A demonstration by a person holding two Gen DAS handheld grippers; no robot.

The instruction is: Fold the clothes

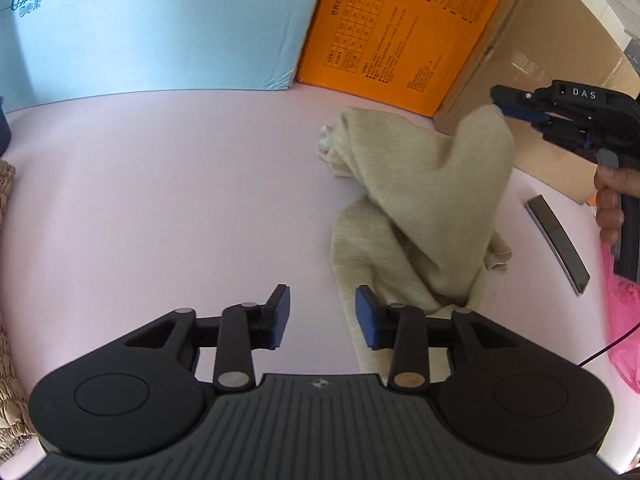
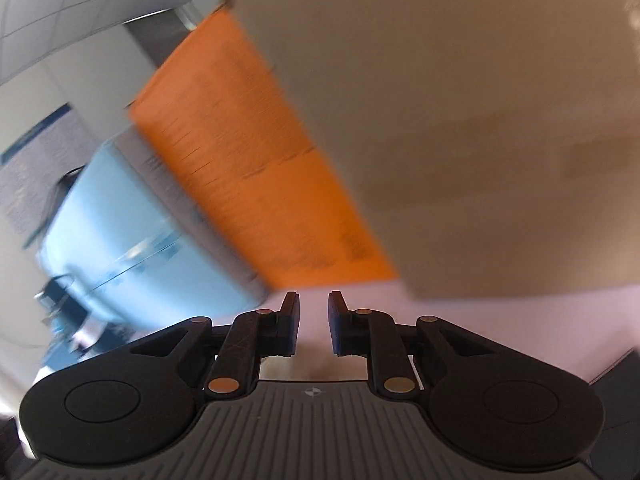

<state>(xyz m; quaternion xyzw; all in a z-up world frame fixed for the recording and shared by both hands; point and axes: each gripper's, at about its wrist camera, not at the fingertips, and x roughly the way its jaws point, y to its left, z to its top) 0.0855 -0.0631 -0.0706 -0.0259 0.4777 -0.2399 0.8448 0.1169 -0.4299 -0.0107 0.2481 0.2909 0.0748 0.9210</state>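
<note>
A crumpled beige garment [image 1: 420, 216] lies on the pink surface [image 1: 180, 200], right of centre in the left wrist view. One corner of it stands raised at the upper right. The tip of my right gripper [image 1: 500, 104] touches that corner, and a hand [image 1: 610, 200] holds its handle. In the blurred right wrist view my right gripper [image 2: 314, 320] shows a narrow gap with no cloth between its pads. My left gripper [image 1: 322, 316] is open just above the surface. Its right pad [image 1: 368, 316] sits at the garment's near-left edge, and nothing is between the pads.
A light-blue tissue pack [image 1: 160, 32], an orange box [image 1: 400, 32] and a cardboard box [image 1: 540, 52] line the far edge. A dark flat strip [image 1: 560, 240] lies right of the garment. A pink plastic bag [image 1: 624, 320] and a woven fabric [image 1: 8, 320] border the sides.
</note>
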